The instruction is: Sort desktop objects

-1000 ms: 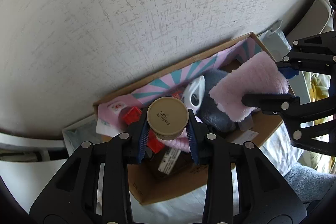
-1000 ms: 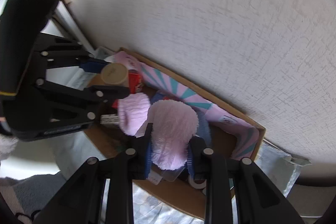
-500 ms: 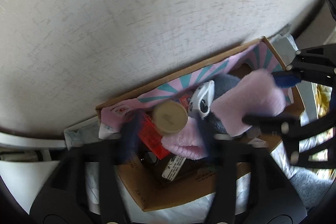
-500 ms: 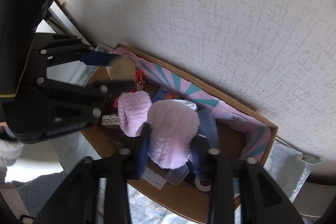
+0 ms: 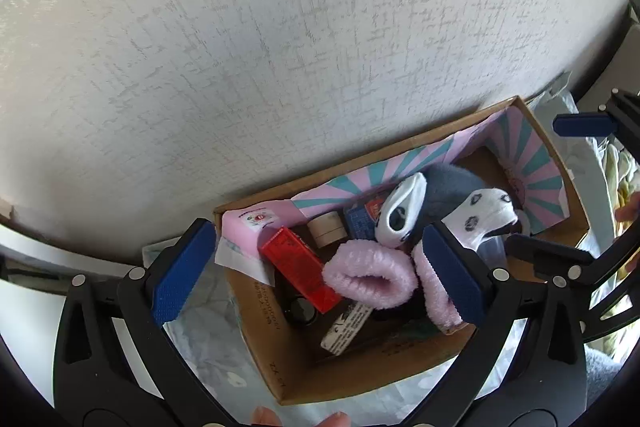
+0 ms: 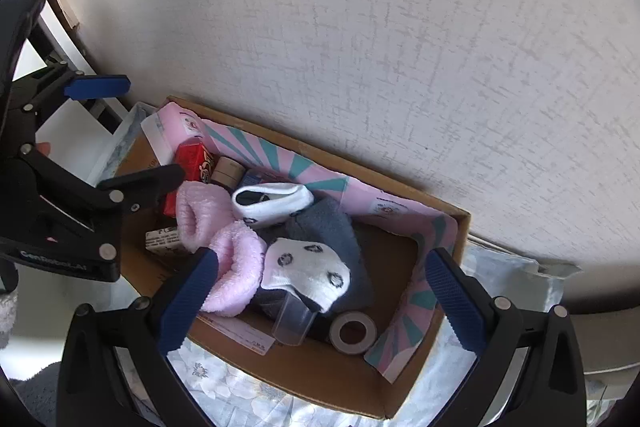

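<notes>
A cardboard box (image 5: 360,375) (image 6: 332,371) against the wall holds the sorted items. Inside lie a tan round jar (image 5: 326,228) (image 6: 228,169), a red carton (image 5: 298,269) (image 6: 192,161), two fluffy pink socks (image 5: 370,279) (image 6: 236,273), white spotted socks (image 5: 482,217) (image 6: 308,269), a grey-blue sock (image 5: 448,187) (image 6: 324,231) and a tape roll (image 6: 354,331). My left gripper (image 5: 316,279) is open and empty above the box. My right gripper (image 6: 320,303) is open and empty above the box.
A textured white wall (image 5: 280,47) stands right behind the box. The box rests on a pale floral cloth (image 6: 248,395). A clear plastic cup (image 6: 292,323) and a labelled dark bottle (image 5: 348,327) also lie in the box. A pink-and-teal striped liner (image 5: 532,163) lines it.
My left gripper opened and the tan jar dropped into the box beside the red carton. My right gripper opened and the pink sock fell into the box. Both grippers pulled back.
</notes>
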Motion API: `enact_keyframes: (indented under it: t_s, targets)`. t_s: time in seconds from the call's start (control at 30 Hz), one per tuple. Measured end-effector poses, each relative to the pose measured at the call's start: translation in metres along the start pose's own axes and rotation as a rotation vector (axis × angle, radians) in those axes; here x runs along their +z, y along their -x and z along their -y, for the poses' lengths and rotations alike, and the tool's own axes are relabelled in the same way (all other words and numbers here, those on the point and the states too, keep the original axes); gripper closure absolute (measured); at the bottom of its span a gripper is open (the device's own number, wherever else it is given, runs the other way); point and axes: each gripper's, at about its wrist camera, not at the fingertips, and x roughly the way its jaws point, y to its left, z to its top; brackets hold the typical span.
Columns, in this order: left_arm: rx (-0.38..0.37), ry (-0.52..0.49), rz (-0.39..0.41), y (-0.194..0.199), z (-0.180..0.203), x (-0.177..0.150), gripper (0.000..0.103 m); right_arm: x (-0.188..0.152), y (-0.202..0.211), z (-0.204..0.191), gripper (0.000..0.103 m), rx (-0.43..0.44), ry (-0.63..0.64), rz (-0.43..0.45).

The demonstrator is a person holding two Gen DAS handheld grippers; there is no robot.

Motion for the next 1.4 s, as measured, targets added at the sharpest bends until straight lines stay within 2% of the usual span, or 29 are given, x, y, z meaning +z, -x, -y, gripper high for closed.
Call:
enact_keyframes:
  t_s: [0.23, 0.27, 0.4, 0.8, 0.93, 1.03, 1.2, 1.4]
  targets:
    - [0.018, 0.014, 0.035, 0.012, 0.0, -0.003, 0.0, -0.004, 0.009, -0.005, 0.001, -0.033, -0.005, 0.023]
    - [0.026, 0.045, 0.051, 0.014, -0.001, -0.004, 0.0, -0.004, 0.01, -0.005, 0.001, -0.034, -0.011, 0.027]
    - [0.04, 0.06, 0.08, 0.026, -0.005, -0.006, 0.0, -0.006, 0.018, -0.003, 0.001, -0.044, -0.035, 0.046]
    - [0.1, 0.134, 0.152, 0.071, -0.006, -0.02, 0.0, -0.016, 0.049, -0.011, 0.001, -0.148, -0.057, 0.102]
    - [0.138, 0.157, 0.194, 0.093, -0.001, -0.033, 0.0, -0.022, 0.067, -0.022, 0.001, -0.174, -0.076, 0.12]
    - [0.138, 0.175, 0.222, 0.111, 0.002, -0.042, 0.0, -0.03, 0.083, -0.031, 0.001, -0.211, -0.087, 0.158]
    - [0.13, 0.22, 0.246, 0.133, 0.007, -0.059, 0.0, -0.045, 0.108, -0.041, 0.001, -0.219, -0.145, 0.204]
    - [0.167, 0.261, 0.264, 0.154, 0.011, -0.084, 0.0, -0.064, 0.129, -0.045, 0.0, -0.246, -0.213, 0.24]
